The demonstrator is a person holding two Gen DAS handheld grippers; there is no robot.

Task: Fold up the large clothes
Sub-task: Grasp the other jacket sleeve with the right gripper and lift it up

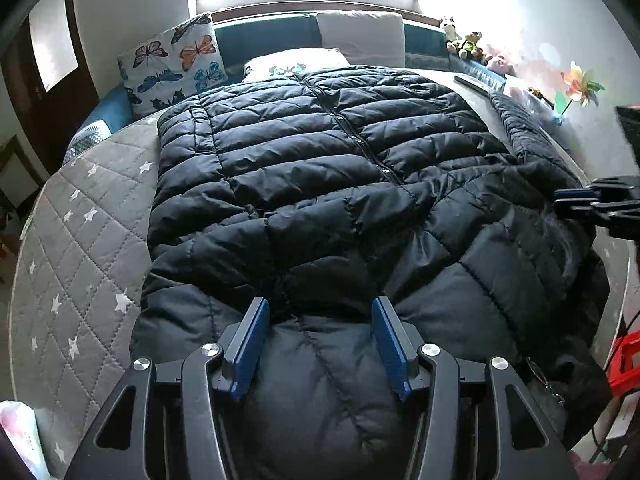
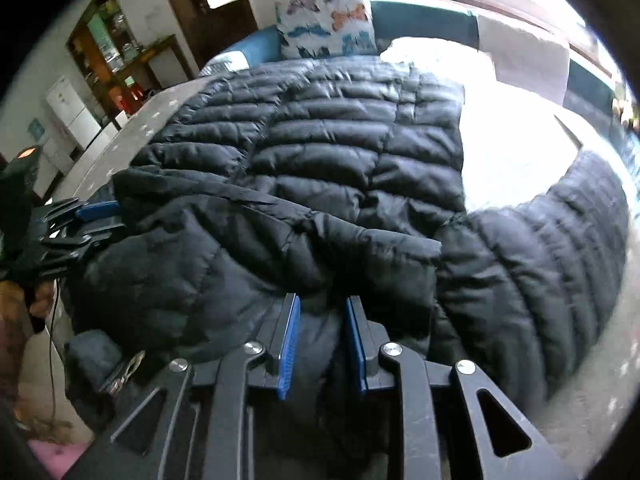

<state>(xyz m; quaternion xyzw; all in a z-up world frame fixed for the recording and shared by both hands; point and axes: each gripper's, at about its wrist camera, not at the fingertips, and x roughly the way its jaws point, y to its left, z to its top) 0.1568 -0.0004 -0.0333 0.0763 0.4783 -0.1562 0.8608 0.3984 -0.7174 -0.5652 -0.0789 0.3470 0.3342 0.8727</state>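
The big black puffy coat (image 1: pixel 320 184) lies flat on the grey star bed (image 1: pixel 80 248). It looks soft, light and slippery, so grab a thick fold. The left gripper (image 1: pixel 320 344), at 6 o'clock, has its jaws apart over the hem. The right gripper (image 2: pixel 322 344) pinches a coat fold.

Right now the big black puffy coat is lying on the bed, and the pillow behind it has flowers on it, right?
Almost. The black puffy coat is lying on the bed, but the pillow behind it has butterflies on it, not flowers. The left wrist view shows them most clearly: orange, blue and pink butterflies on a pale cover.
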